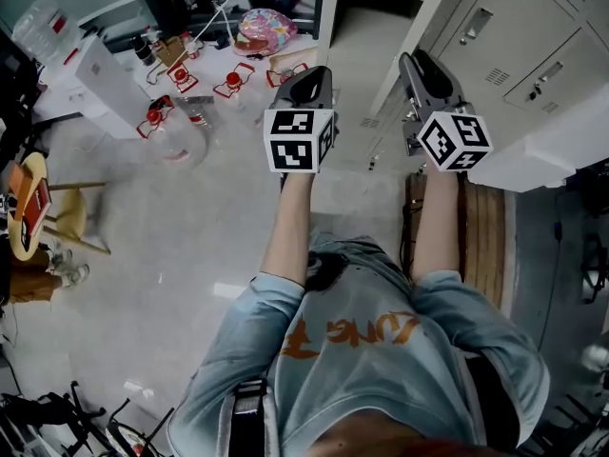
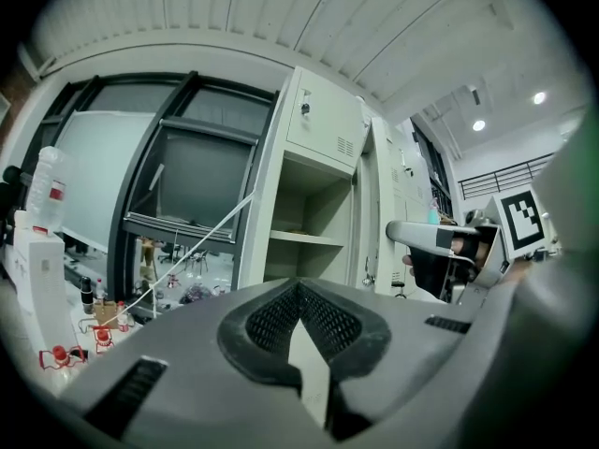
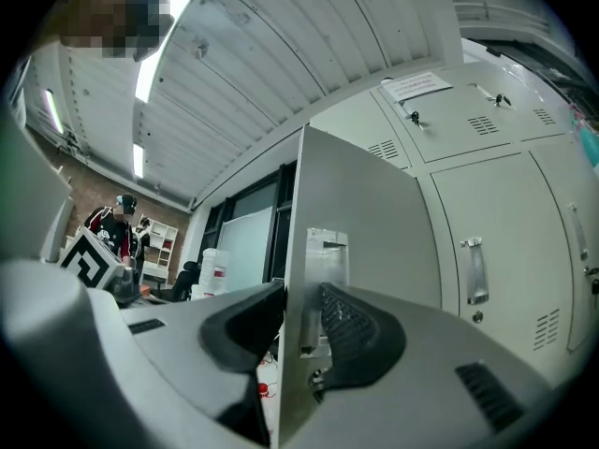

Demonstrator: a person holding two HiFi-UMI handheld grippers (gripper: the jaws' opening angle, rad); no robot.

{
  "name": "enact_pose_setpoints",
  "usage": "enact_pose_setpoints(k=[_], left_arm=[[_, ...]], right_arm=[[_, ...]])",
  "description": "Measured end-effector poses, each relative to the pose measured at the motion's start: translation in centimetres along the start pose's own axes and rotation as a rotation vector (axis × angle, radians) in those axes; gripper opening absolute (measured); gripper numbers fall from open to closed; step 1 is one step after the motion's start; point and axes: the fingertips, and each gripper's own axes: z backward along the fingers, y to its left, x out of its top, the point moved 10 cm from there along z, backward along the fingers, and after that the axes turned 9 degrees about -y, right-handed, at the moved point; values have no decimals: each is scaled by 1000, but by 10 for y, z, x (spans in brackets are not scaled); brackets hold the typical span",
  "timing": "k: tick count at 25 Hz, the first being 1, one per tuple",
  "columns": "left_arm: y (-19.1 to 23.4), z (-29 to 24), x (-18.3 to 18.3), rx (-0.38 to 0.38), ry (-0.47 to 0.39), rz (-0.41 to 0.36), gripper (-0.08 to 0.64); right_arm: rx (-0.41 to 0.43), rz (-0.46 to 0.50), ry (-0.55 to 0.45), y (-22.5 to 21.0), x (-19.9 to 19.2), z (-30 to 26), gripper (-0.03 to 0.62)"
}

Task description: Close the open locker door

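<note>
The open locker door (image 3: 365, 213) is a pale grey panel seen edge-on, and its front edge with the latch plate runs between the jaws of my right gripper (image 3: 301, 335), which is shut on it. In the head view that door (image 1: 423, 22) shows as a thin white strip by the right gripper (image 1: 411, 63). The open locker (image 2: 309, 223) shows a shelf inside, straight ahead of my left gripper (image 2: 299, 293). The left gripper (image 1: 309, 74) hangs free to the left of the door, pads together on nothing.
Closed lockers (image 3: 505, 223) fill the wall to the right. At the far left are a white box (image 1: 105, 79), red-capped items on the floor (image 1: 205, 84) and a pink bag (image 1: 266, 29). A wooden stool (image 1: 38, 208) stands at the left; a wooden pallet (image 1: 481, 246) lies under the right arm.
</note>
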Motion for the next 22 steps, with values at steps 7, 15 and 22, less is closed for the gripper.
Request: enact_pose_setpoints(k=[7, 15, 22], left_arm=[[14, -17, -9, 10, 21, 6, 18], [43, -33, -8, 25, 32, -8, 18], [72, -49, -4, 16, 58, -26, 18]], right_arm=[[20, 0, -9, 4, -11, -24, 132], [39, -21, -13, 10, -26, -64, 122], [20, -24, -10, 14, -37, -103, 117]])
